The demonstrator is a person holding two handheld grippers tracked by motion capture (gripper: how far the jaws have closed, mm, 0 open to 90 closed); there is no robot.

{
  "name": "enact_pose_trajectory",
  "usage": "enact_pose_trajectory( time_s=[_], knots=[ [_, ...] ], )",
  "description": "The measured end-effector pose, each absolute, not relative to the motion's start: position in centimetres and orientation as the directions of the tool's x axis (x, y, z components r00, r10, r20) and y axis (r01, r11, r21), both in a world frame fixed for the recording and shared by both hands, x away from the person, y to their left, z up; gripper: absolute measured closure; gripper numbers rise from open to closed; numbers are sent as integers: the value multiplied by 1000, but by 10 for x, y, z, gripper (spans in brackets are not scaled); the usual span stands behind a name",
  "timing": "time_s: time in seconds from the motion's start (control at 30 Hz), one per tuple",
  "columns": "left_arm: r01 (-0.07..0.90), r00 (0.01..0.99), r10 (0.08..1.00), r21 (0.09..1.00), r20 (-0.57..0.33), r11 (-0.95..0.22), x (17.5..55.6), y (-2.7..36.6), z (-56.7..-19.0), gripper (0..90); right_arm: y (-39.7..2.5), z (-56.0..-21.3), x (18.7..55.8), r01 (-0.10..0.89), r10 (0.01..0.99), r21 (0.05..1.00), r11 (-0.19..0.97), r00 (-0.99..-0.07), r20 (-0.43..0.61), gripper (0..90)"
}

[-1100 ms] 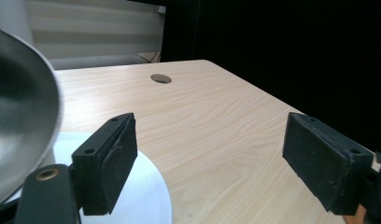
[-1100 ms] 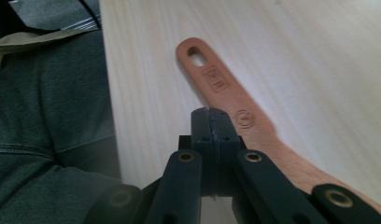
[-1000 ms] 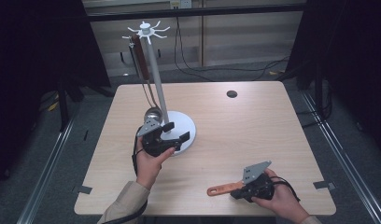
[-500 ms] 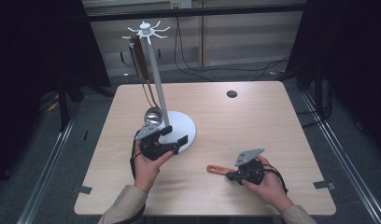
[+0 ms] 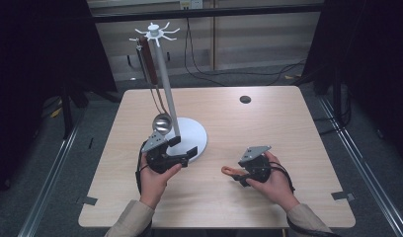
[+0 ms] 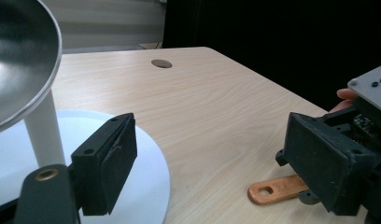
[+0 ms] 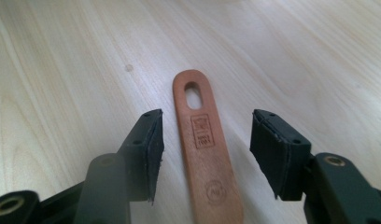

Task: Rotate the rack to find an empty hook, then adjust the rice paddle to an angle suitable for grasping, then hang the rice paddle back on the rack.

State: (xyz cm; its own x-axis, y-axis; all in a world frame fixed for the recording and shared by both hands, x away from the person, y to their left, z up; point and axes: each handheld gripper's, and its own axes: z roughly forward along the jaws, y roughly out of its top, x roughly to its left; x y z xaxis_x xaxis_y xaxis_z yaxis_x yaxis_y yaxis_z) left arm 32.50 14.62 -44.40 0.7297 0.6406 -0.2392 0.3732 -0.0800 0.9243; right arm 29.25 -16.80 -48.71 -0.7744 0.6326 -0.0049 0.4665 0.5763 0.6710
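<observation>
Near the stand's white base (image 5: 192, 138), on its right side as the high view has it, a wooden handle (image 7: 202, 149) lies flat on the counter (image 5: 268, 123), its hanging hole pointing back toward the stand (image 5: 162, 84). The right gripper (image 5: 246, 173) has slid in over it during the last second, coming from farther out toward the counter's near right, so it is now lined up for a pick. Its fingers (image 7: 149, 154) are spread, one on each side of the handle and not touching it. Closing them looks like the next step, and hanging the piece on the stand's top hooks (image 5: 157, 33) is the likely aim.

The left gripper (image 5: 182, 150) has barely shifted; it sits just in front of the base, fingers (image 6: 109, 163) spread and holding nothing.

From above, the handle (image 5: 230, 171) is a small orange sliver poking out from under the right hand, and what lies at its other end is hidden. The right gripper view shows what that view cannot: the oval hole, the stamped marks, and the bare wood between the pads. The left gripper view adds the side angle, with the handle's holed end (image 6: 272, 189) flat on the counter beneath the right gripper, and the steel ladle bowl (image 6: 16, 60) hanging close beside the stand's post.
</observation>
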Motion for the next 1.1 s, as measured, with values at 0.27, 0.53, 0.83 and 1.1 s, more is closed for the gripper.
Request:
enact_pose_trajectory(
  time_s=[0.27,0.53,0.83,1.1],
  knots=[
    [385,730,640,918,-241,-93,324,148,-448,177,-154,-494,302,484,615,630,607,-788,13,634],
    [400,746,617,910,-253,-111,321,139,-454,180,-150,-490,306,520,626,599,609,-779,40,669],
    [425,784,544,897,-298,-121,316,119,-463,193,-165,-463,307,508,724,769,389,-684,85,669],
    [455,811,460,885,-362,-104,309,86,-467,253,-176,-432,296,409,784,895,178,-608,123,670]
  ],
)
